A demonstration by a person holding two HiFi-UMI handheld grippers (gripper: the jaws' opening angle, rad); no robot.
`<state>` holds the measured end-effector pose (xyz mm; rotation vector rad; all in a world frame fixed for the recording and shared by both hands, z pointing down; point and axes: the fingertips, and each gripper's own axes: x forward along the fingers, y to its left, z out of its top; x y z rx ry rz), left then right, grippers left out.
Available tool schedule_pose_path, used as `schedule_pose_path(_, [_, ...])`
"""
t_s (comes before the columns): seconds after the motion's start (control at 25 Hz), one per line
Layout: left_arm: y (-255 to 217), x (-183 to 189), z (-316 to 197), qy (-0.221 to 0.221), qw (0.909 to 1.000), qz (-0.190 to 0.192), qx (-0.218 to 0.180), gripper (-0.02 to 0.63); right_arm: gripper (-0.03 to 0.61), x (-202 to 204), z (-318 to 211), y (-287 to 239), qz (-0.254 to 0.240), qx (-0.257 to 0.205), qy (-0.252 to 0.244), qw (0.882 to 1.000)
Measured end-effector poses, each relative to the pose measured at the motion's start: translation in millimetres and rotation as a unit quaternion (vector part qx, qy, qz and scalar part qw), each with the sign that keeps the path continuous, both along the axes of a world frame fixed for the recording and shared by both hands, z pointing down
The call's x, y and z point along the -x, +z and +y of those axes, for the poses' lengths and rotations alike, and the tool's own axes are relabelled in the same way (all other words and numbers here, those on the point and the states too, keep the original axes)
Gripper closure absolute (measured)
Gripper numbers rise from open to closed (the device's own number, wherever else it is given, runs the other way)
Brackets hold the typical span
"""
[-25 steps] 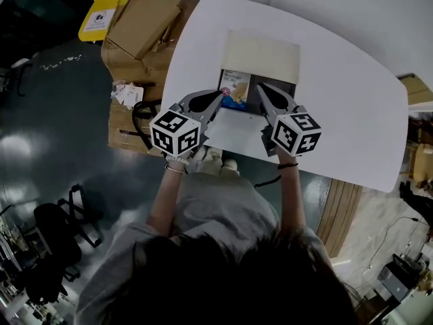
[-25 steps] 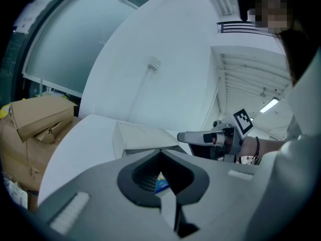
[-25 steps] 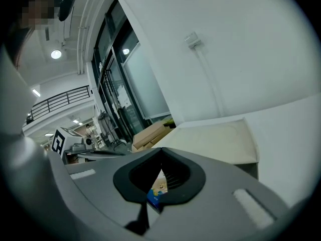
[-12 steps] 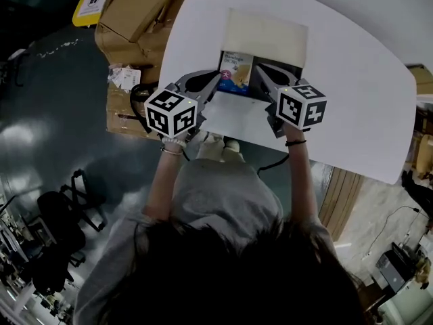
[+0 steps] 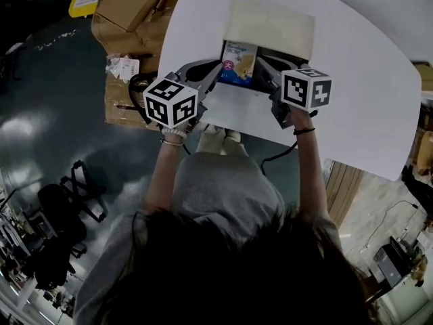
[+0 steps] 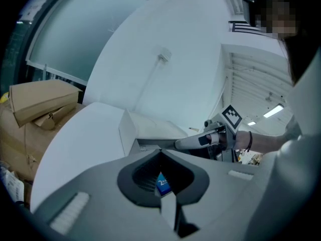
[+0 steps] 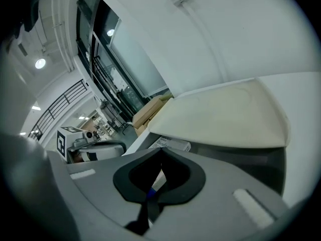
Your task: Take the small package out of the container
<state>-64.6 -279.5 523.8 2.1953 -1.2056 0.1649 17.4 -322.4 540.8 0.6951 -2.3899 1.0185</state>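
L hand-held gripper (image 5: 217, 71) & R hand-held gripper (image 5: 260, 61): jaws together.

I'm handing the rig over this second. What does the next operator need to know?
Grip: left tongs are shut on the package at its left edge, and right tongs are shut on its right edge.
Things: the package is at the left part of the open container, whose lid is folded back, on the table.
Done: the package is gripped from both sides.
Left: lift it clear of the container and set it down.

It looked like a workshop hall. Cardboard boxes (image 5: 128, 2) sat on the dark floor (image 5: 47, 114) left of a white table (image 5: 365, 100).
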Motion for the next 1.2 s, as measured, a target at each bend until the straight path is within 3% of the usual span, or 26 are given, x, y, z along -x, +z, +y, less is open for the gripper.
schedule_pose_path(0.08, [1, 1, 0, 0.0, 1.0, 0.0, 0.001, 0.624, 0.565, 1, 1, 2, -0.009, 0.016, -0.002, 1.0])
schedule_pose_path(0.24, [2, 3, 1, -0.002, 1.0, 0.001, 0.003, 0.624, 0.486, 1, 0, 9, -0.025, 0.065, 0.017, 0.997])
schedule_pose_path(0.52, [5, 6, -1, -0.002, 1.0, 0.002, 0.005, 0.624, 0.432, -3, -7, 20, -0.039, 0.149, 0.051, 0.987])
schedule_pose_path(0.76, [8, 5, -2, -0.002, 1.0, 0.003, 0.007, 0.624, 0.391, 0, -2, 32, -0.034, 0.221, 0.028, 0.974])
schedule_pose_path(1.2, [6, 6, -2, -0.006, 1.0, 0.003, 0.007, 0.624, 0.38, 6, 7, 44, -0.03, 0.289, -0.004, 0.957])
